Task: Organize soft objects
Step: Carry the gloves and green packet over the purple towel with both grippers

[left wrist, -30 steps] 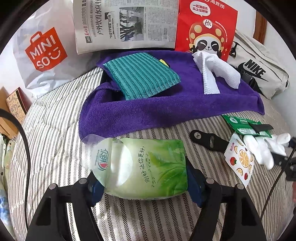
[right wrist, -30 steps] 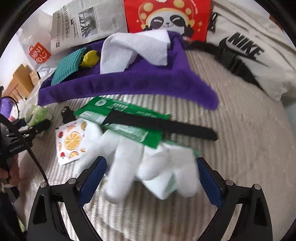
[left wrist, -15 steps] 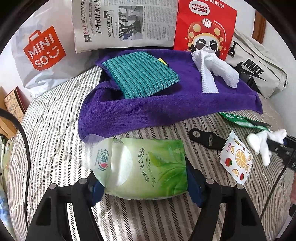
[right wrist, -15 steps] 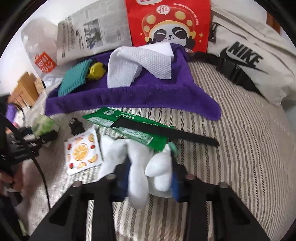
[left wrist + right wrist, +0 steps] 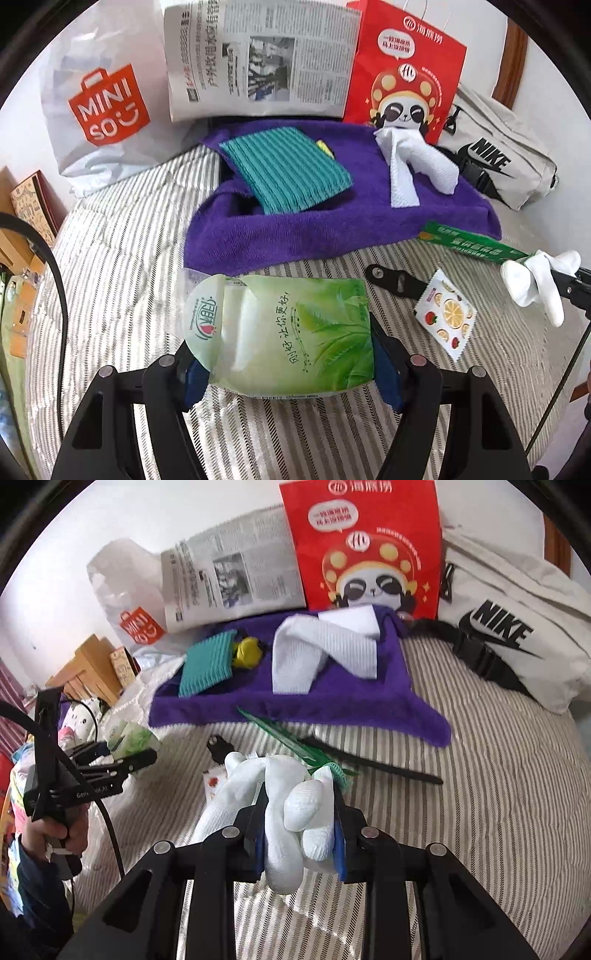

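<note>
Partly hidden — green packet [image 5: 295, 744] behind white glove [image 5: 291, 805] in right gripper [image 5: 300, 834].

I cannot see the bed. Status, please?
Left tongs shut on green pouch. Right tongs just closed on white glove; green packet trails from it.

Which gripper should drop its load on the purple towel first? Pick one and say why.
Left, probably. Left gripper holds the green pouch right before the purple towel; right gripper, shut on the white glove, sits off to its side.

Bright, even daylight; fisheye-warped edges
</note>
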